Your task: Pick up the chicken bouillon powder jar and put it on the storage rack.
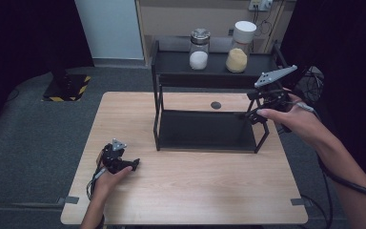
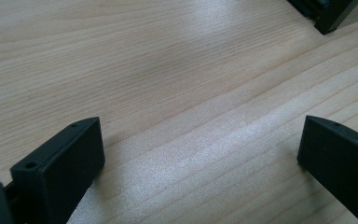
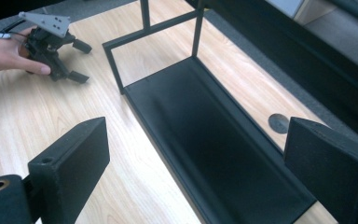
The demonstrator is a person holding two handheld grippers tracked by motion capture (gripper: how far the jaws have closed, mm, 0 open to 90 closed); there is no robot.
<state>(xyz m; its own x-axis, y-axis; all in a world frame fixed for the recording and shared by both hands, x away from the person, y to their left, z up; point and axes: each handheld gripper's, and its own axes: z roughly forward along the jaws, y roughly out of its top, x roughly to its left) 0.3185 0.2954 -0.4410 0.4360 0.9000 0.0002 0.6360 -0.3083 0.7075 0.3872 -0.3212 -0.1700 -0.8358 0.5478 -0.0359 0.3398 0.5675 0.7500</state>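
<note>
Pale wooden table (image 1: pixel 186 191) carries a black two-tier rack (image 1: pixel 209 129), its long axis running left to right, with two jars (image 1: pixel 199 49) on its upper shelf. Nearer to it is the right gripper (image 1: pixel 255 114), raised at the rack's right end, jaws wide apart and empty. Well apart, the left gripper (image 1: pixel 132 164) rests low over bare wood, likewise spread and empty. Jar contents are hard to make out.

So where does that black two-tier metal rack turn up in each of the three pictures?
High view: the black rack stands at the table's middle and back, two jars on its top shelf.
Left gripper view: just one rack foot, top right corner.
Right gripper view: its lower tray runs down the centre, between the jaws.
Shared landmark: the light wooden table.
</note>
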